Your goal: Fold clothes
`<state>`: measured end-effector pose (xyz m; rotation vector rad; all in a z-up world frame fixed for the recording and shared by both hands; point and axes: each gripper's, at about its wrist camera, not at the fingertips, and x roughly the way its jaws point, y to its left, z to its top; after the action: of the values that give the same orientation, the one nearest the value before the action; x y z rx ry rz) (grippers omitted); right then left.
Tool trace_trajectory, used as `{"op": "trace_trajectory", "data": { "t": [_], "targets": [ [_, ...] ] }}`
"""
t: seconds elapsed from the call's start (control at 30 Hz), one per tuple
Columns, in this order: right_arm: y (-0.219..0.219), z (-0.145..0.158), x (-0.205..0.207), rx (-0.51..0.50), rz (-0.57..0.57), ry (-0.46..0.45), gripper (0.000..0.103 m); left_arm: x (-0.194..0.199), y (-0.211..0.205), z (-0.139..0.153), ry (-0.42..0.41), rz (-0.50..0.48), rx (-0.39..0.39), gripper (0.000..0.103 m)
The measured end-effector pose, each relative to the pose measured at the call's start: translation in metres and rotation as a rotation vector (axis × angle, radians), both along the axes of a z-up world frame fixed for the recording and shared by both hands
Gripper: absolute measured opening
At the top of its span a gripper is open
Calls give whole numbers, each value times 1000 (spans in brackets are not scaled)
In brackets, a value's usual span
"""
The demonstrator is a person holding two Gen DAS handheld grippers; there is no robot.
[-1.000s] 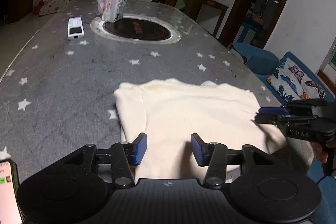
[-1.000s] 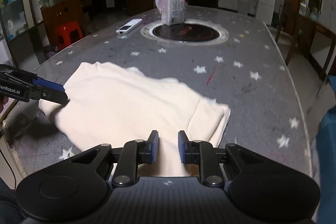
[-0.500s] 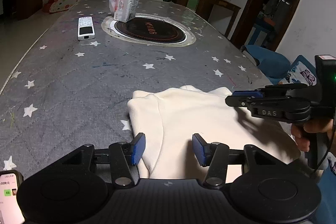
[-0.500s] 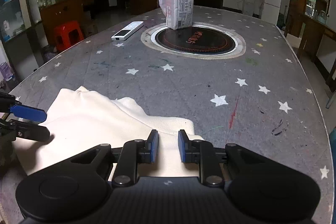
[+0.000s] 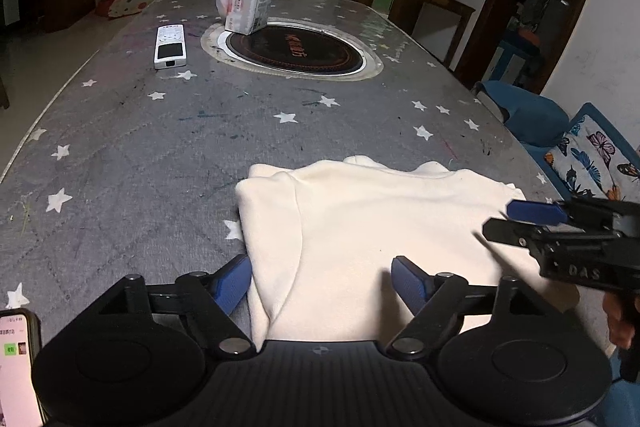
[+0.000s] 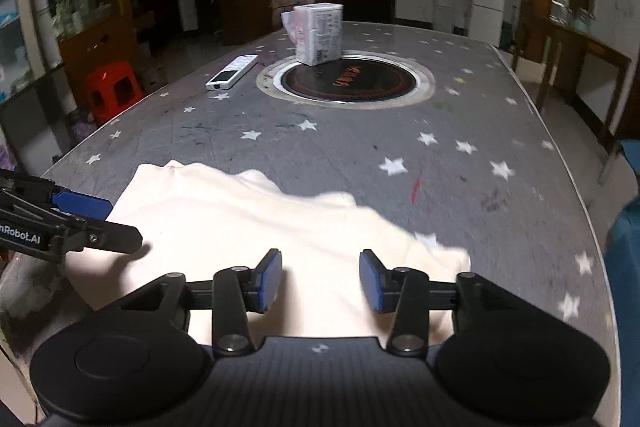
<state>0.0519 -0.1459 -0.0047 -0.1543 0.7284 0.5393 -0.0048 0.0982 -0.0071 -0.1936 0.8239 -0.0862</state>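
Observation:
A cream garment [image 5: 380, 227] lies folded flat near the front edge of the grey star-patterned table [image 5: 160, 155]. My left gripper [image 5: 322, 283] hovers at the garment's near left corner. Its jaws are opening wide, with the cloth edge lying between them and the pads off it. My right gripper [image 6: 320, 281] is over the garment [image 6: 248, 227] toward its right end. Its jaws are opening too, with cloth below the gap and nothing pinched. Each gripper shows in the other's view: the right gripper [image 5: 498, 219] at the garment's right side, the left gripper [image 6: 124, 223] at its left side.
A white remote [image 5: 171, 45] and a wrapped tissue pack [image 5: 248, 1] sit by the round inset plate [image 5: 294, 49] at mid-table. A lit phone [image 5: 16, 367] lies at the near left. A blue seat and butterfly cushion [image 5: 592, 155] stand beyond the right table edge, a red stool [image 6: 114, 87] beyond the left.
Both grippers' jaws have spread apart, the right one from a near-shut pinch. The right gripper has drawn back toward the garment's near right side, so more cloth shows in its view.

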Motion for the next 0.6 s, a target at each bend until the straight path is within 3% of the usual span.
{"op": "trace_trajectory", "data": {
  "t": [0.27,0.43,0.6],
  "targets": [
    [-10,-1,-18,9,-49,0,54,-6,-14,4,-23,20,62,98],
    [-10,0,-26,21,-64,-5,65,-7,-17,5,-19,30,62,102],
    [-8,1,-32,22,-70,-12,68,-9,-19,6,-25,43,77,103]
  ]
}}
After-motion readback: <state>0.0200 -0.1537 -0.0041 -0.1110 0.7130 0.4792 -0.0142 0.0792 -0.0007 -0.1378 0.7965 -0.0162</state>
